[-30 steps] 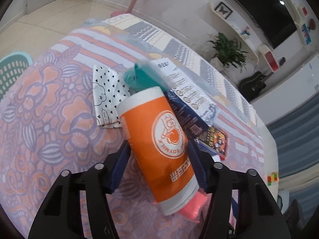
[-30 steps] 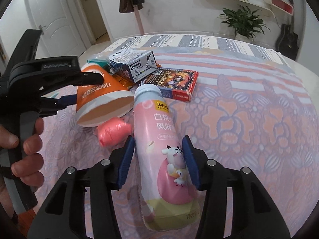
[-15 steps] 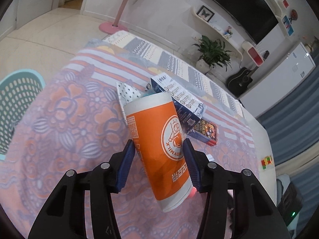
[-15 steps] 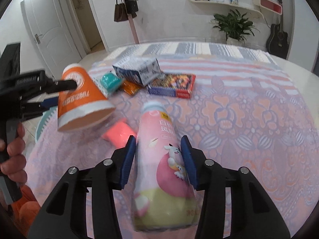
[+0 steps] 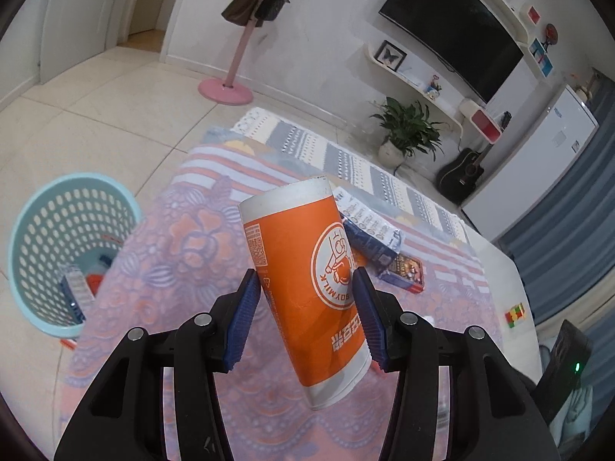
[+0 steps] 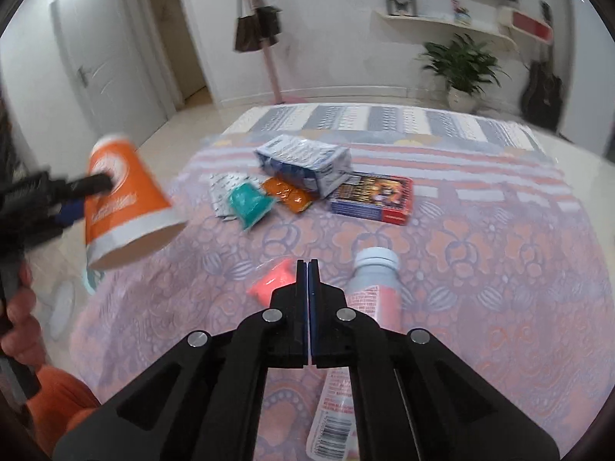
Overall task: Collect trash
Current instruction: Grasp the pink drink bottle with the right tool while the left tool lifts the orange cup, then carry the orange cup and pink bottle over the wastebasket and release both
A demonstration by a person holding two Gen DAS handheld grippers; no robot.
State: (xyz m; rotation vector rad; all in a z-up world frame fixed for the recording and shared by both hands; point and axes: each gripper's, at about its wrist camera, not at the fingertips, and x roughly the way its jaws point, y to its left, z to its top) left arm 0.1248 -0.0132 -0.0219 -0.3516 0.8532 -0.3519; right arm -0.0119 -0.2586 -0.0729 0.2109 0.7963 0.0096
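While the left claw [image 5: 305,311] is clamped on the tall orange paper cup [image 5: 307,288], lifted clear of the desk [image 5: 184,261], the turquoise perforated plastic basket [image 5: 50,238] stands on the floor to that claw's left, some items already inside. The right claw [image 6: 307,307] is together and empty; the pink plastic bottle [image 6: 369,296] lies just right of it. Ahead remain a blue-white carton [image 6: 307,161], a card box [image 6: 374,196] and small wrappers. Collection appears partly done.

Matt paper cup [image 5: 307,288]; perforated plastic basket [image 5: 69,246]; cloth tablecloth [image 6: 480,261].
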